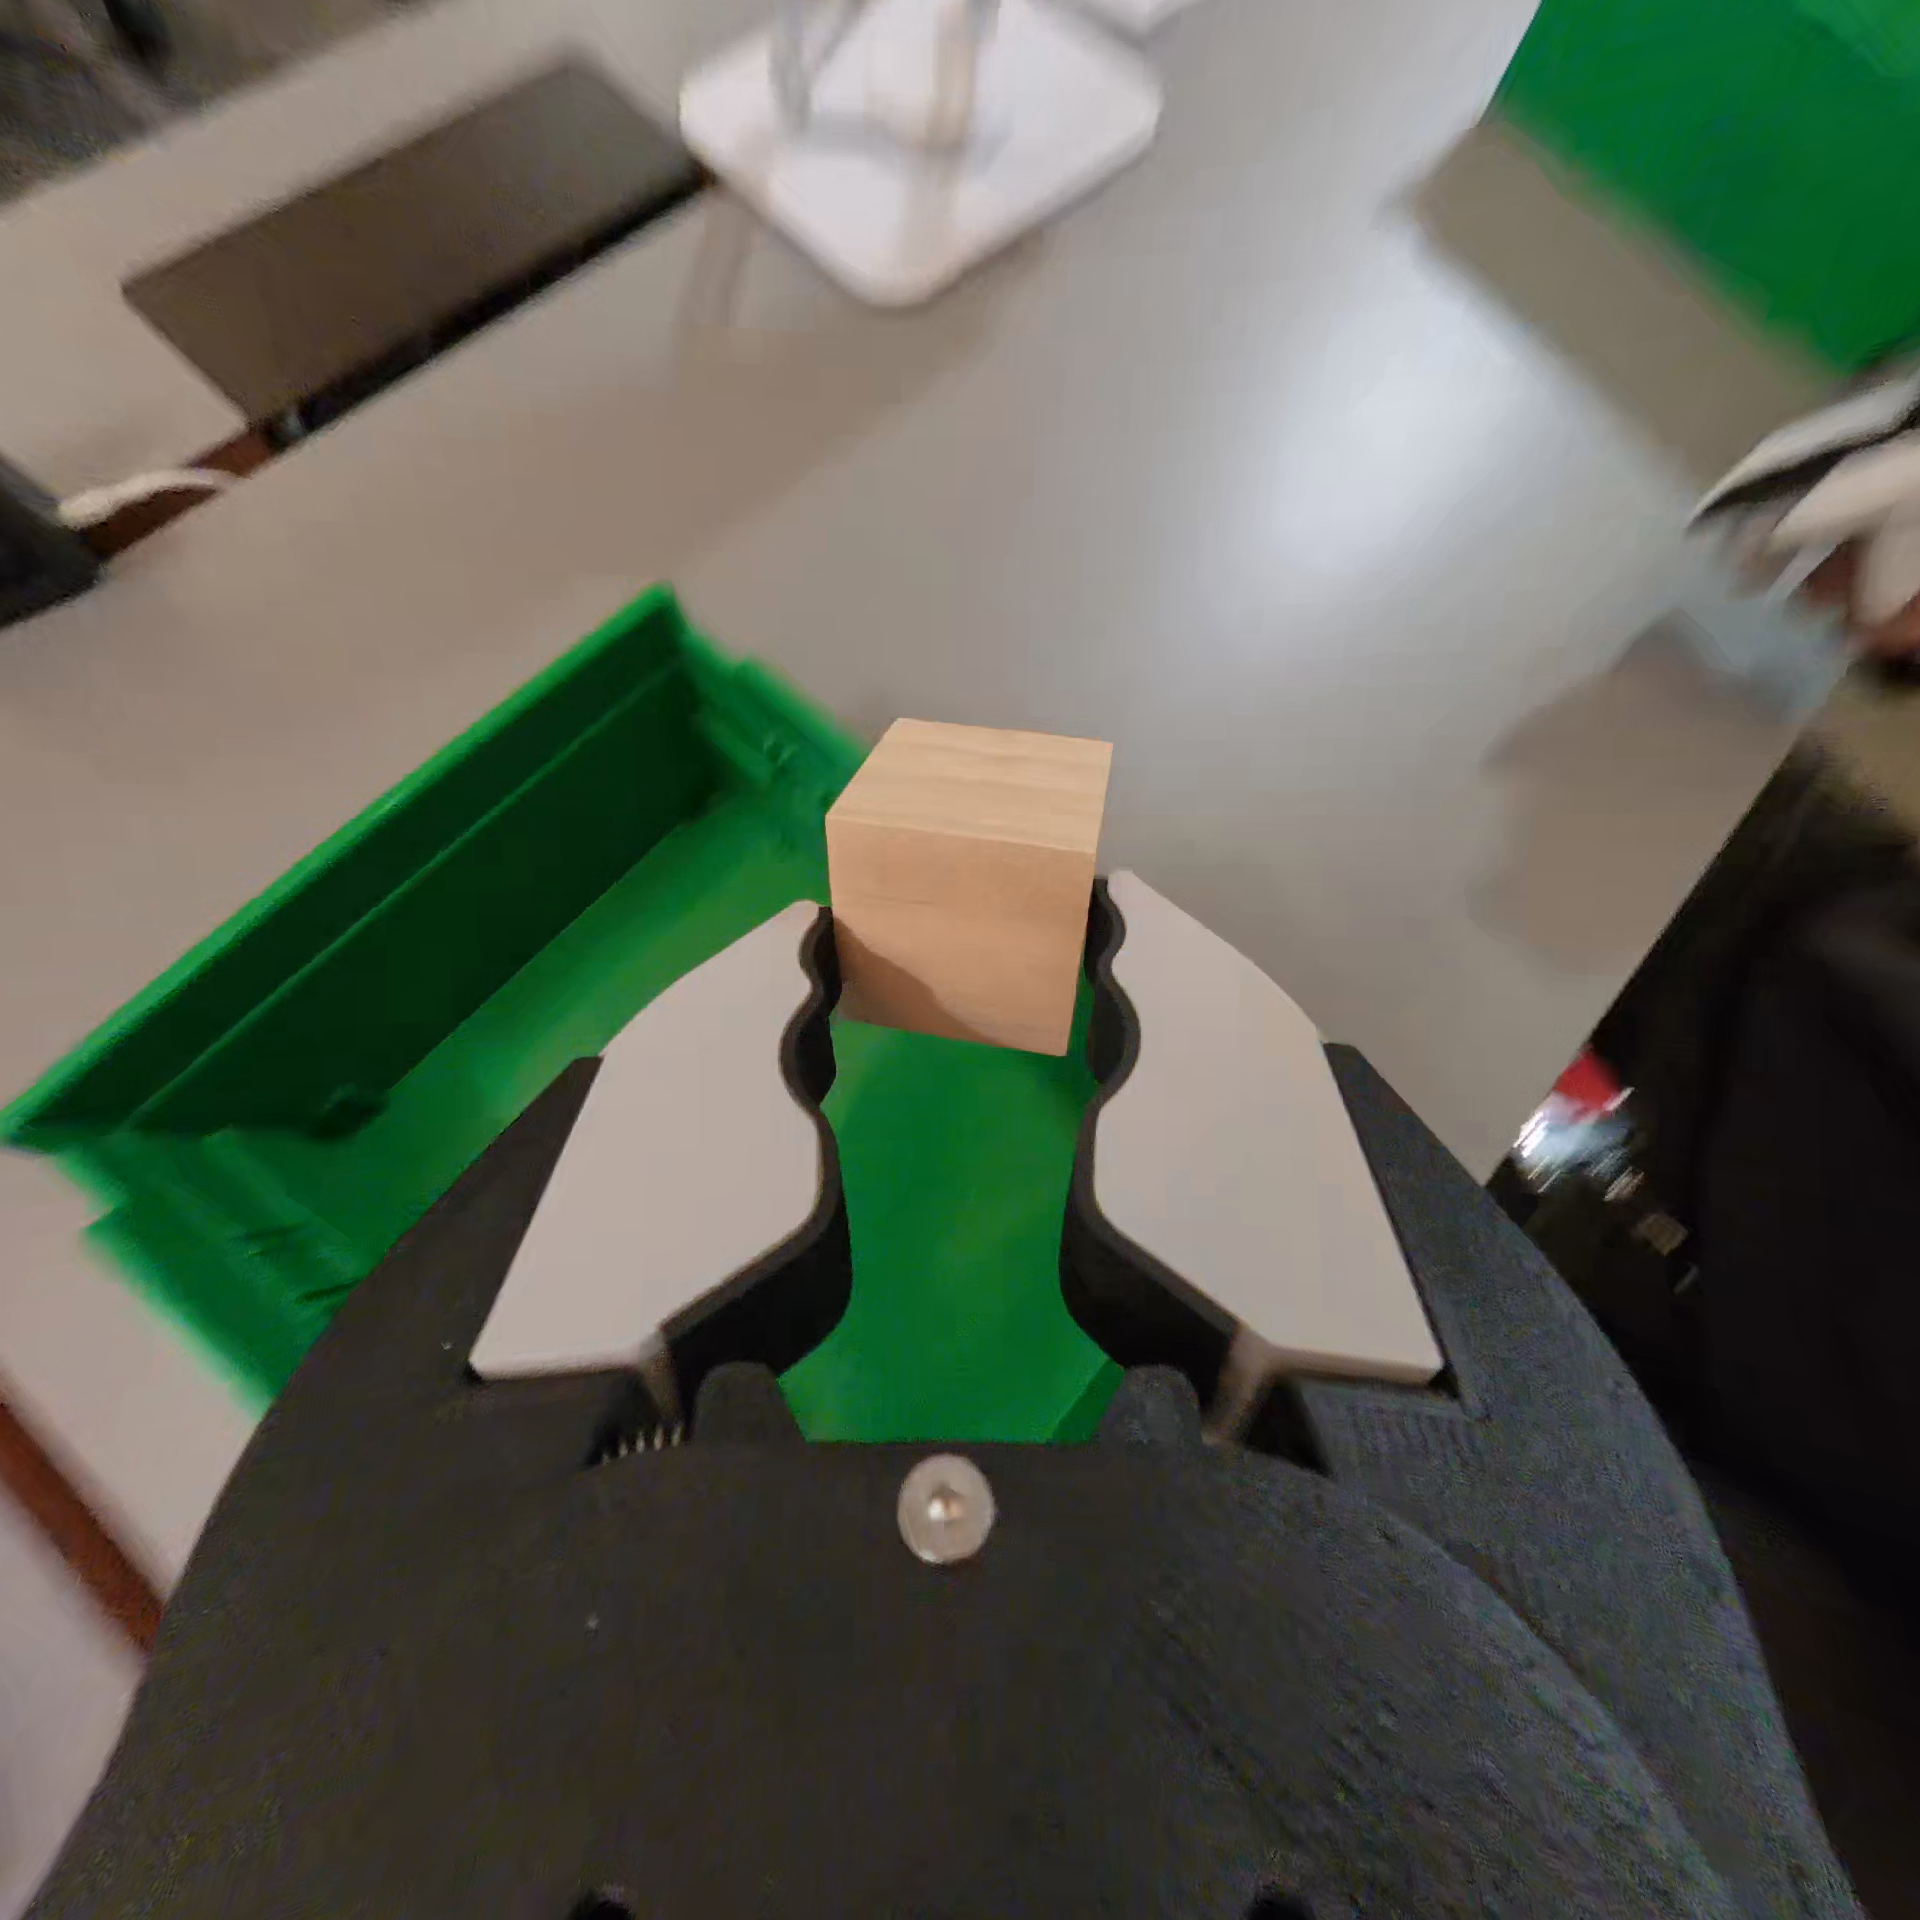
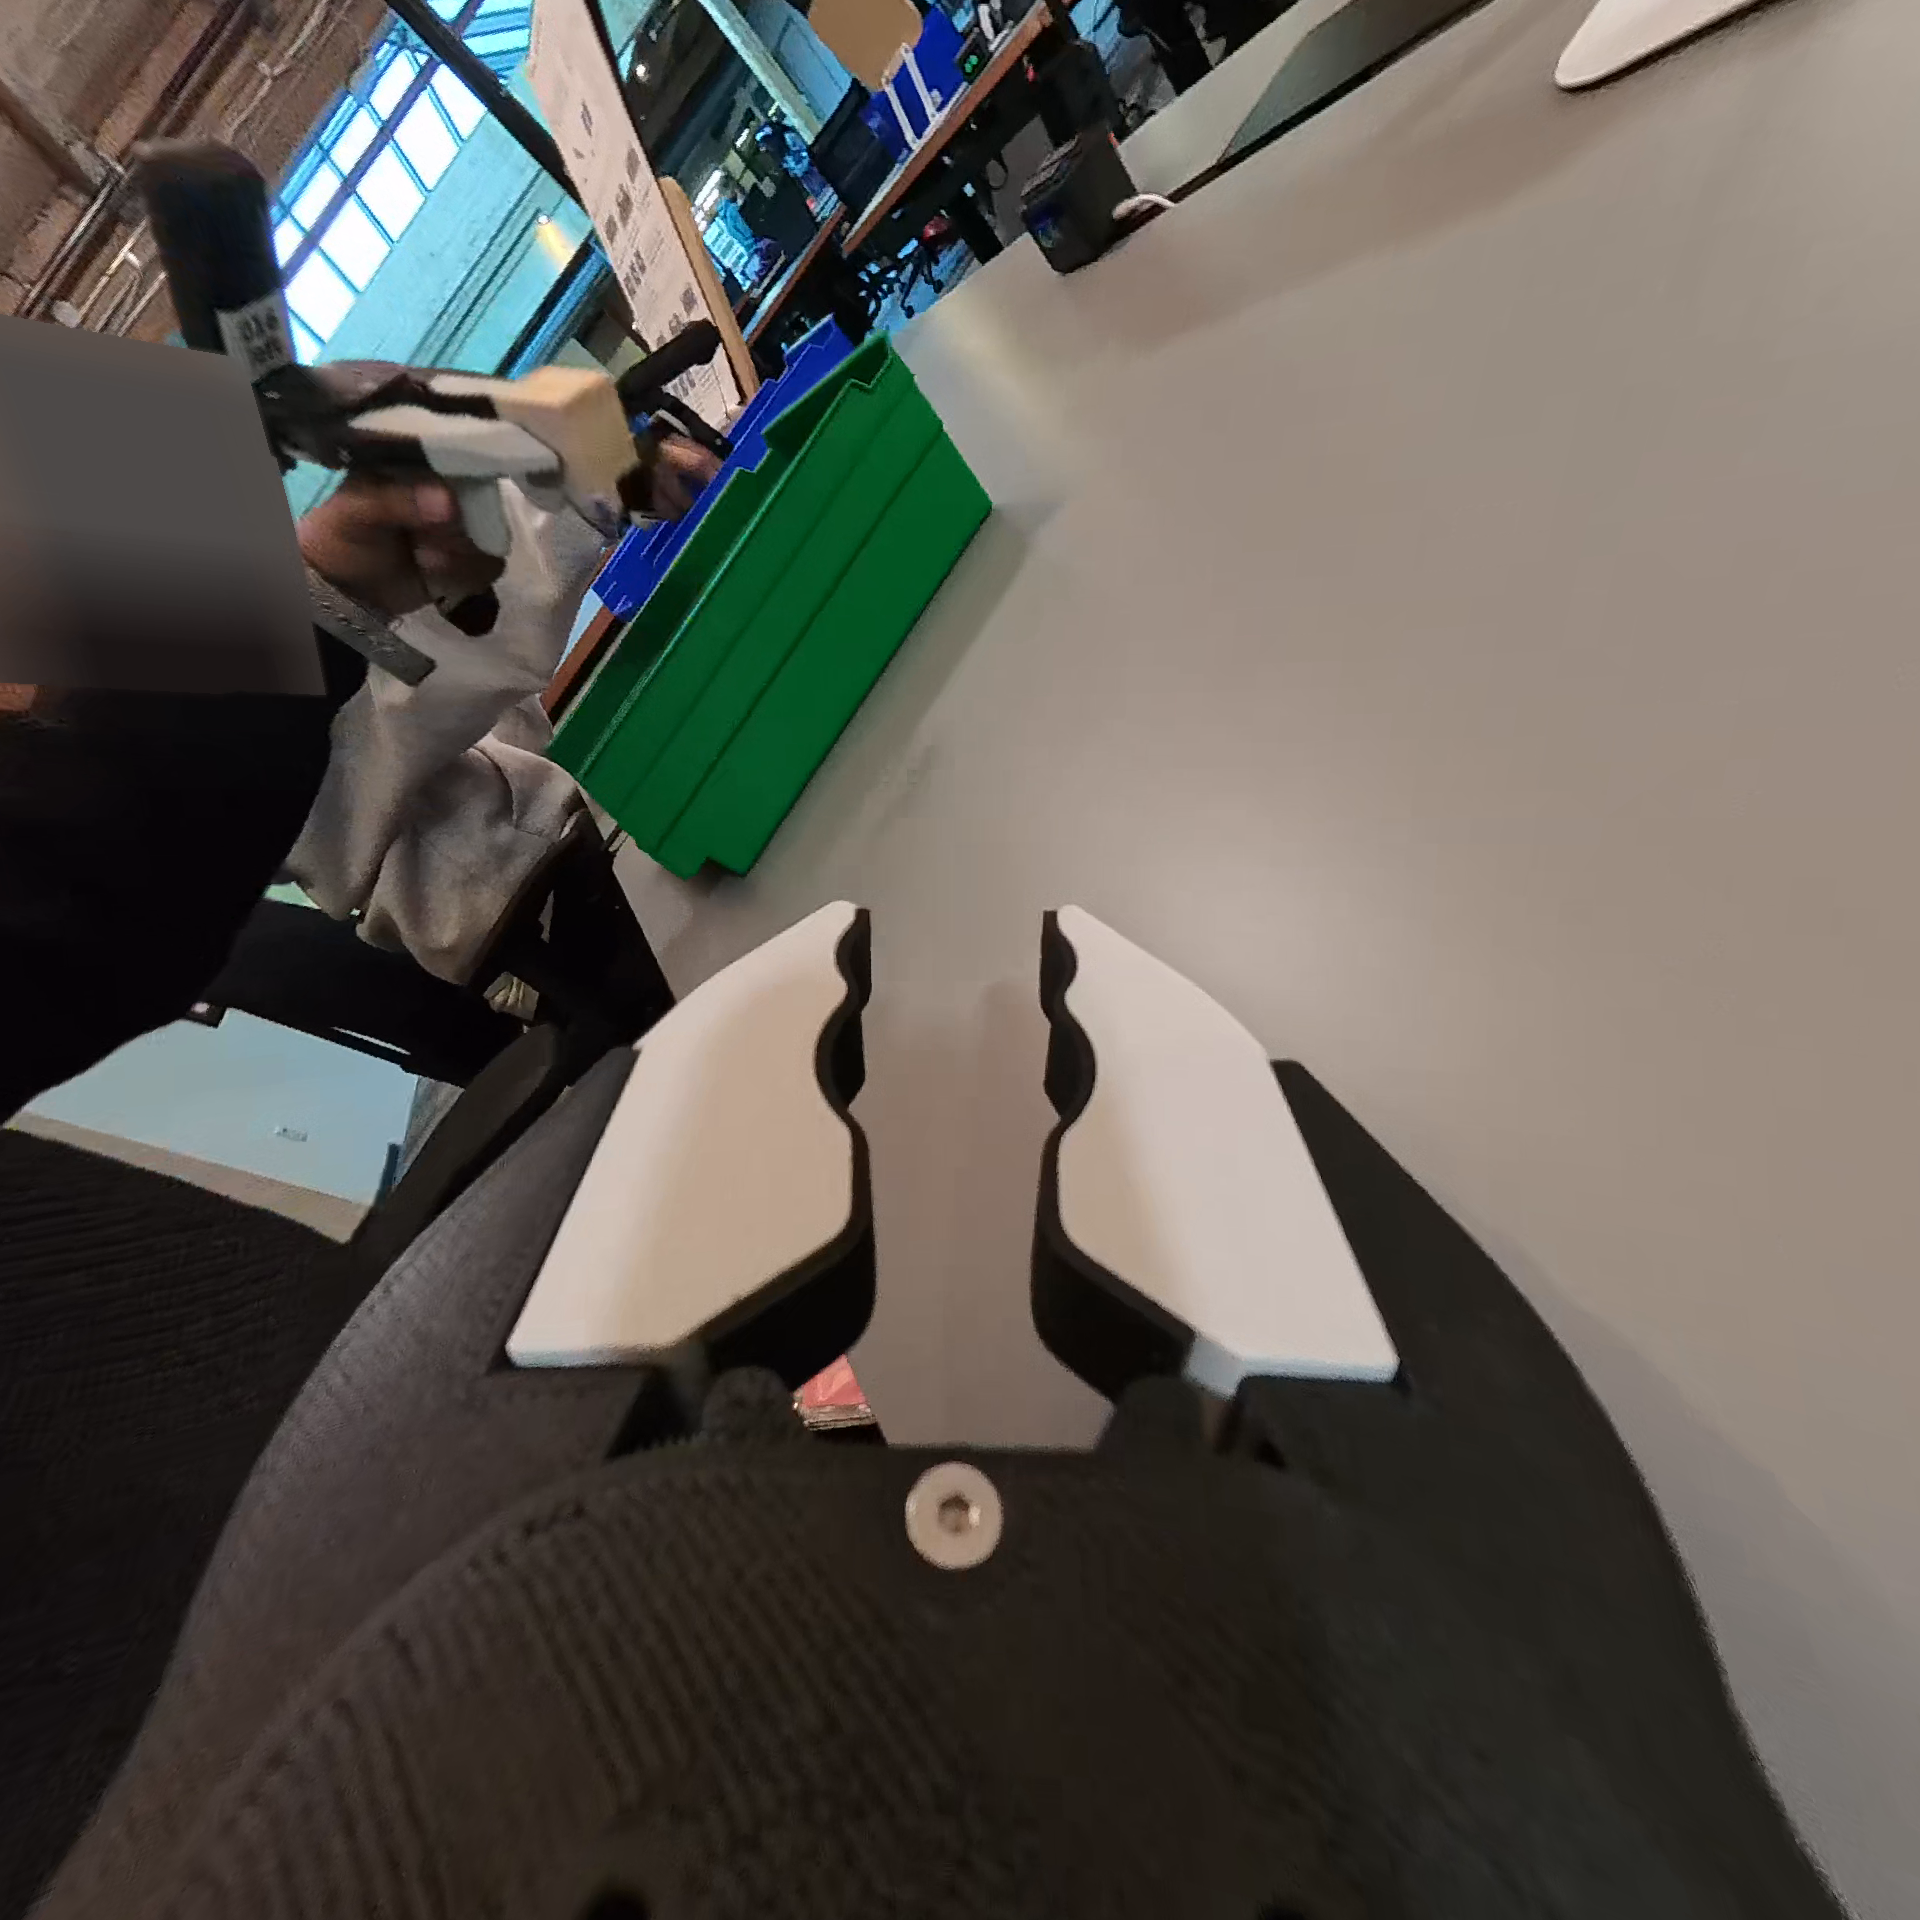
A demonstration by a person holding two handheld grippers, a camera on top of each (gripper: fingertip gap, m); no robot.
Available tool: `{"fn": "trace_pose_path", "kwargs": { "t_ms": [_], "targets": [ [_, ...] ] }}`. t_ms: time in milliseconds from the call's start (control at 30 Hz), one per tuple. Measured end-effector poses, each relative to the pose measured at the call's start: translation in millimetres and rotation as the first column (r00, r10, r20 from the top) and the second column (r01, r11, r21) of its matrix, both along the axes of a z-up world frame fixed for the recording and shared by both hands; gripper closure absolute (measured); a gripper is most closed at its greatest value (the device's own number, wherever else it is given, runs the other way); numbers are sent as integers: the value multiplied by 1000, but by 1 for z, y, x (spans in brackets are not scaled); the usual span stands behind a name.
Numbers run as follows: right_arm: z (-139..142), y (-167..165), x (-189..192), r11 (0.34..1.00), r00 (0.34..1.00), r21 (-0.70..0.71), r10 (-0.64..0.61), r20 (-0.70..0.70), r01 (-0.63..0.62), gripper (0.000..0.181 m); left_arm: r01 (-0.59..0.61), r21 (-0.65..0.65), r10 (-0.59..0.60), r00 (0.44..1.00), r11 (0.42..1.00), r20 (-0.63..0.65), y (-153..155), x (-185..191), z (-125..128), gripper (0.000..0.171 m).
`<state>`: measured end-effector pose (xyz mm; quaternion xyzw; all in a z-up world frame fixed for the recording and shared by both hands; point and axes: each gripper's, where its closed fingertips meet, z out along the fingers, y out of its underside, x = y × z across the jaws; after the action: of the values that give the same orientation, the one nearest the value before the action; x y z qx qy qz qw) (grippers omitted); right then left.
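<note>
**Only the tips hold the cube above the bin**

Plainly, the left gripper [image 1: 961, 940] is clamped on a pale wooden cube [image 1: 971, 883], and the hold is shallow — only the lower part of the cube sits between the black pads at the fingertips, while most of it stands proud above them. It hangs over the open green bin [image 1: 436, 935], whose floor shows through the gap between the fingers. The bin rests on the grey table [image 1: 1143, 520], close to the near edge.

The likely trouble is a slip. With so little of the cube pinched, a tilt or a jolt could let it twist out and fall; it might land in the bin, or strike the rim and bounce onto the table or off the edge. The left wrist view is smeared at its borders, which suggests quick motion and adds to that risk.

In the right wrist view the right gripper [image 2: 956, 935] holds nothing — its fingers stand moderately apart over bare table, well away from the bin. A blue bin [image 2: 717, 457] lies just behind the green one.
</note>
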<state>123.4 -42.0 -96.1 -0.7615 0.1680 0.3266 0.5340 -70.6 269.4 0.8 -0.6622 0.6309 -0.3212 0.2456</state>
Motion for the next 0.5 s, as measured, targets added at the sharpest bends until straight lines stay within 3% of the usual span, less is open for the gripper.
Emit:
{"fn": "trace_pose_path", "kwargs": {
  "t_ms": [100,200,333,400,500],
  "targets": [
    [7,-1,-4,1000,999,7,18,52,-18,147,-60,-117,78,984,991,158,-50,29,24,124],
    [16,-4,-9,998,990,37,40,132,-46,144,-35,-312,127,952,949,277,-115,61,33,124],
    [27,-7,-8,991,975,97,75,210,-97,138,101,-583,161,910,806,381,-201,110,18,124],
    [33,-9,0,986,986,133,86,144,-105,135,151,-656,145,916,739,374,-236,134,-6,124],
    [35,-13,16,985,990,149,107,-87,-93,132,206,-710,112,921,673,374,-269,163,-30,124]
  ]
}}
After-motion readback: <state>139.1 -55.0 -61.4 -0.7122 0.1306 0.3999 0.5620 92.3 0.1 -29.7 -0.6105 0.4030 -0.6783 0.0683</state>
